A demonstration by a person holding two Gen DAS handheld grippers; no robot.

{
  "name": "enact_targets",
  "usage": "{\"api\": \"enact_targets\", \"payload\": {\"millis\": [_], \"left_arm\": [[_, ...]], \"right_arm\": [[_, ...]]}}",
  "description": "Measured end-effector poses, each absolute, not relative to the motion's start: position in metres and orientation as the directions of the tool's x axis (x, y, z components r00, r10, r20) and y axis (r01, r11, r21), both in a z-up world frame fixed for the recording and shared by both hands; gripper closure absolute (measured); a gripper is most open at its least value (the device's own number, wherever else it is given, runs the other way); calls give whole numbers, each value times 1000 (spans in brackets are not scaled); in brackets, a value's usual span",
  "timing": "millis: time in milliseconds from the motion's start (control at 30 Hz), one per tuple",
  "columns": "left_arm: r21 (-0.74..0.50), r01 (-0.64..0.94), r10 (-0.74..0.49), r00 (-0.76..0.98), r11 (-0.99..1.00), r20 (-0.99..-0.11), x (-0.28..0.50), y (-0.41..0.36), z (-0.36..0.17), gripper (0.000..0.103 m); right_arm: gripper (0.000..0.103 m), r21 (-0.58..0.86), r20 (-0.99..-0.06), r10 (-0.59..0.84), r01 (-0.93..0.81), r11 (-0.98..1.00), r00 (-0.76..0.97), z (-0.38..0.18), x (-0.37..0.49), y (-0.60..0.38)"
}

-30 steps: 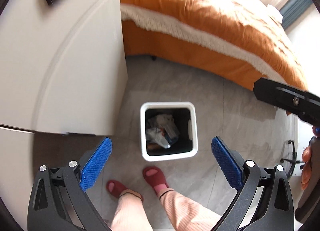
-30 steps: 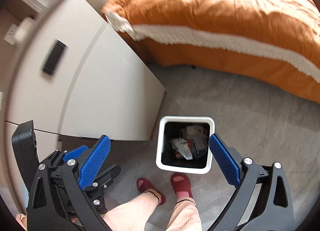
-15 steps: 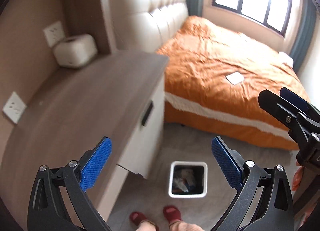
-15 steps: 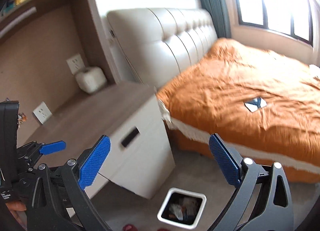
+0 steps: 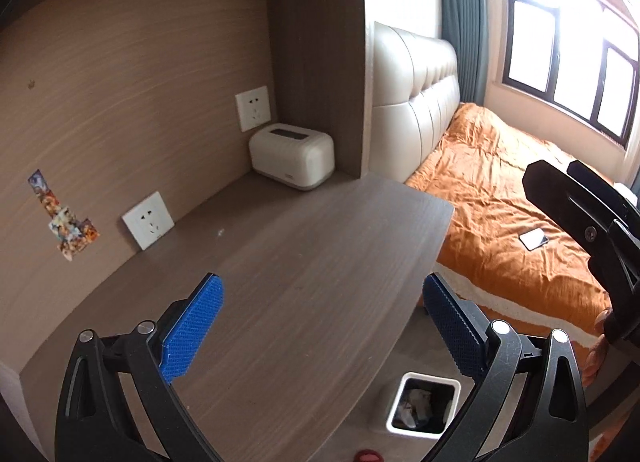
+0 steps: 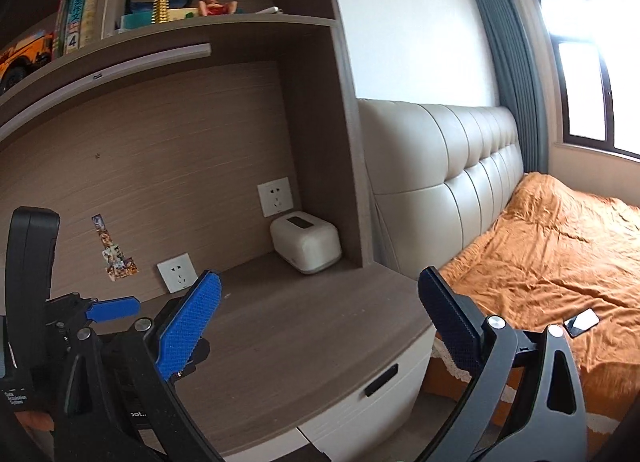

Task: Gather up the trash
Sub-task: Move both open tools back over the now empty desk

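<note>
A white square trash bin (image 5: 420,408) with crumpled paper trash inside stands on the grey floor below the desk edge, in the left wrist view. My left gripper (image 5: 322,328) is open and empty, held above the wooden desk top (image 5: 280,282). My right gripper (image 6: 320,320) is open and empty, held over the same desk (image 6: 288,342). The left gripper also shows at the left edge of the right wrist view (image 6: 112,308). The bin is out of sight in the right wrist view.
A white tissue box (image 5: 292,160) sits at the desk's back corner by wall sockets (image 5: 148,220). An orange bed (image 5: 520,222) with a phone (image 5: 534,239) lies to the right. Shelves with books (image 6: 80,14) hang above. A drawer front (image 6: 380,378) faces the floor.
Both grippers have tilted up from looking down into the bin to looking across the desk top and wall. The bin has dropped to the bottom of the left view.
</note>
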State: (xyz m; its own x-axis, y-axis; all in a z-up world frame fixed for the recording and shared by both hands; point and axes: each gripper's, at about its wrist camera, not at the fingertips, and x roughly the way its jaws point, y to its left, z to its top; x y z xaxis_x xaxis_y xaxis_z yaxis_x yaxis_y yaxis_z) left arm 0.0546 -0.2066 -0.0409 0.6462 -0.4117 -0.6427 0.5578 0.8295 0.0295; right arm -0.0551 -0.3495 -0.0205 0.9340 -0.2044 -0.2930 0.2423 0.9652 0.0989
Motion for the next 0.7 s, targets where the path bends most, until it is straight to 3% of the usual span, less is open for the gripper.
{"api": "enact_targets", "payload": {"millis": [700], "left_arm": [[-20, 474, -396, 711, 880, -581, 112, -59, -17, 5]], "right_arm": [[5, 22, -255, -182, 194, 981, 950, 0, 1, -215]]}}
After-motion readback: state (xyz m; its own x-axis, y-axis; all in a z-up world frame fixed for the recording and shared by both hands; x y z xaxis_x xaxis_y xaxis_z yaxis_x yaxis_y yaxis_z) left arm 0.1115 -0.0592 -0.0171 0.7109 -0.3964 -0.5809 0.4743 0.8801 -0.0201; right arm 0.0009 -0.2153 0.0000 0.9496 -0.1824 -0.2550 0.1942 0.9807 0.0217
